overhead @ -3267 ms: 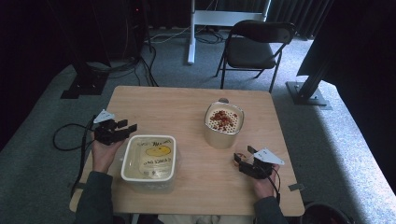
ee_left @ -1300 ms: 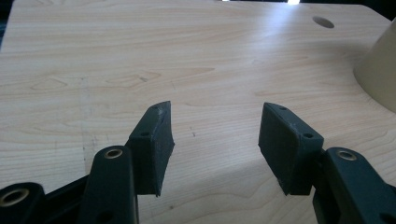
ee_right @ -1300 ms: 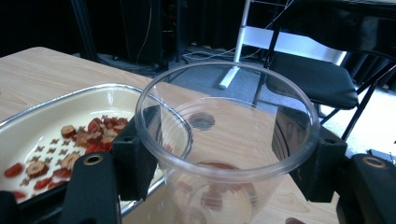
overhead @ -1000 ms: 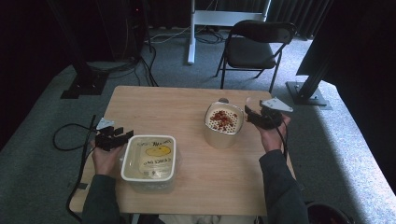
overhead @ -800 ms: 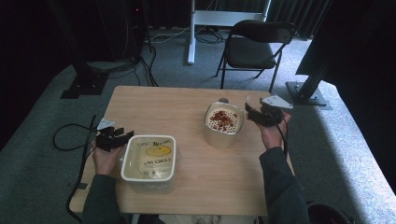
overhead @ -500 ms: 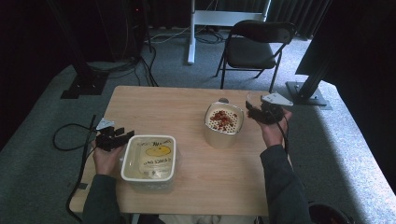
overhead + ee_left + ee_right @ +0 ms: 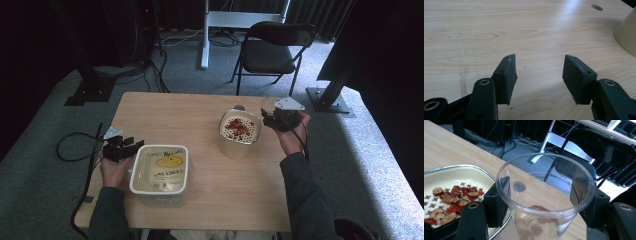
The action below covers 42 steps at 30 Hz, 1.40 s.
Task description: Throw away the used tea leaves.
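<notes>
A cream pot (image 7: pixel 240 145) of dried red fruit and small cereal pieces (image 7: pixel 239 129) stands right of the table's middle. My right gripper (image 7: pixel 270 119) hovers just right of its rim, shut on a clear plastic cup (image 7: pixel 544 202). The cup is upright, with a few fruit pieces at its bottom, and the pot's rim (image 7: pixel 461 167) lies close to its left. At the table's left edge my left gripper (image 7: pixel 131 146) is open with nothing between its jaws. It sits beside a translucent tub with a printed lid (image 7: pixel 160 167). In the left gripper view the left gripper (image 7: pixel 539 75) is low over bare wood.
The table (image 7: pixel 165 115) has a small round hole (image 7: pixel 239 107) behind the pot. A black folding chair (image 7: pixel 272 47) stands past the far edge. A black cable (image 7: pixel 75 145) loops on the carpet at the left. The pot's wall (image 7: pixel 626 35) shows far right in the left gripper view.
My right gripper has travelled from the table's front right up to the right side of the pot and hardly moves in the last second. The left gripper has shifted slightly nearer.
</notes>
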### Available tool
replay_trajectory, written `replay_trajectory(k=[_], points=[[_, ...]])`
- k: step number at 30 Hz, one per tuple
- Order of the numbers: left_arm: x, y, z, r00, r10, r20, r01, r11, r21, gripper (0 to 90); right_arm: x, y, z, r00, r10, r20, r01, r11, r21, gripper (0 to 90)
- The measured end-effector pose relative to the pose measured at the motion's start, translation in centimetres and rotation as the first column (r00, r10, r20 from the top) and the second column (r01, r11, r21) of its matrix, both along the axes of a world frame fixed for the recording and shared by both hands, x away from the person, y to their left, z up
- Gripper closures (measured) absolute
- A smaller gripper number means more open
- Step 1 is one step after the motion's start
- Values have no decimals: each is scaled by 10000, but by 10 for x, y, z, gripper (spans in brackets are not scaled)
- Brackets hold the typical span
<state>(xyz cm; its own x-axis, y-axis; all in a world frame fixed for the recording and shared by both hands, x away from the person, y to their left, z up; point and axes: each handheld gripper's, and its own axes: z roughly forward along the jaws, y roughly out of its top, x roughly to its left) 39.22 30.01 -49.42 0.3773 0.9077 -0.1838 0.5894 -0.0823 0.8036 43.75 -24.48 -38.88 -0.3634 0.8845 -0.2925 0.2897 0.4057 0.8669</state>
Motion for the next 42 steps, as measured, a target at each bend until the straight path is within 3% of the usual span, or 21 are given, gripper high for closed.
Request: replay_trajectory(k=[14,30,35,40,41,42], points=[[1,0,-2,10000,5,-41,-5,10000,-23,453,0,16,-1,9995,301,-6,-299,9901,-1370,326],[1,-1,-2,10000,-15,-67,15,10000,-32,453,0,33,-10,9989,471,67,-448,9780,-2038,325],[2,-1,-2,10000,-21,-74,20,10000,-50,453,-1,40,-11,9982,555,232,-469,9591,-2790,325],[2,-1,-2,10000,-21,-74,21,10000,-51,453,-2,53,-12,9964,780,336,-579,9137,-4023,324],[2,0,-2,10000,-18,-70,17,10000,-68,453,-2,55,-12,9959,822,378,-590,9070,-4170,324],[2,0,-2,10000,-18,-70,17,10000,-68,453,-2,55,-12,9959,822,378,-590,9070,-4170,324]])
